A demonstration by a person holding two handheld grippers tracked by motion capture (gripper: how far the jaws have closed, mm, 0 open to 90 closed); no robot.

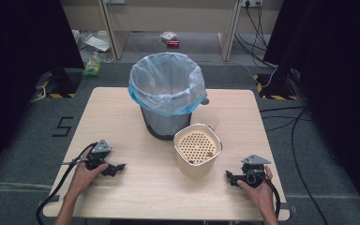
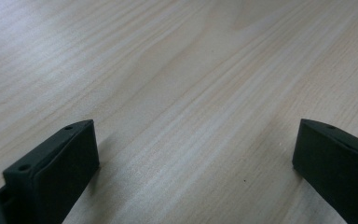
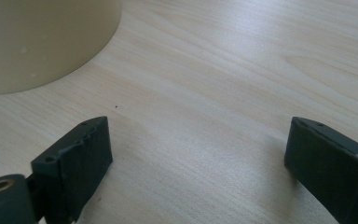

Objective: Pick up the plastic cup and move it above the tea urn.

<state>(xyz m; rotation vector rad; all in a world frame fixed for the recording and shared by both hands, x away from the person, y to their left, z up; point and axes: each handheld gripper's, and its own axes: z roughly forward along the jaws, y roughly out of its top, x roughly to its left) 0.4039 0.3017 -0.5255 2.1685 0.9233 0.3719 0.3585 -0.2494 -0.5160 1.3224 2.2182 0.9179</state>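
Note:
A cream bucket [image 1: 197, 150] with a perforated strainer insert stands near the table's middle; a few small brown bits lie in the strainer. Behind it stands a grey bin [image 1: 168, 93] lined with a light blue bag. My left gripper [image 1: 117, 167] rests on the wooden table [image 1: 122, 108] at the front left, jaws wide apart over bare wood [image 2: 193, 149]. My right gripper [image 1: 229, 176] rests at the front right, open and empty [image 3: 198, 144]. In the right gripper view the bucket's cream wall [image 3: 42, 42] rises at the upper left, apart from the jaws.
Cables trail from both grippers off the table's front edge. Beyond the table, litter and a red object [image 1: 172, 43] lie on the grey floor by a wooden desk. Black curtains and stand bases flank both sides.

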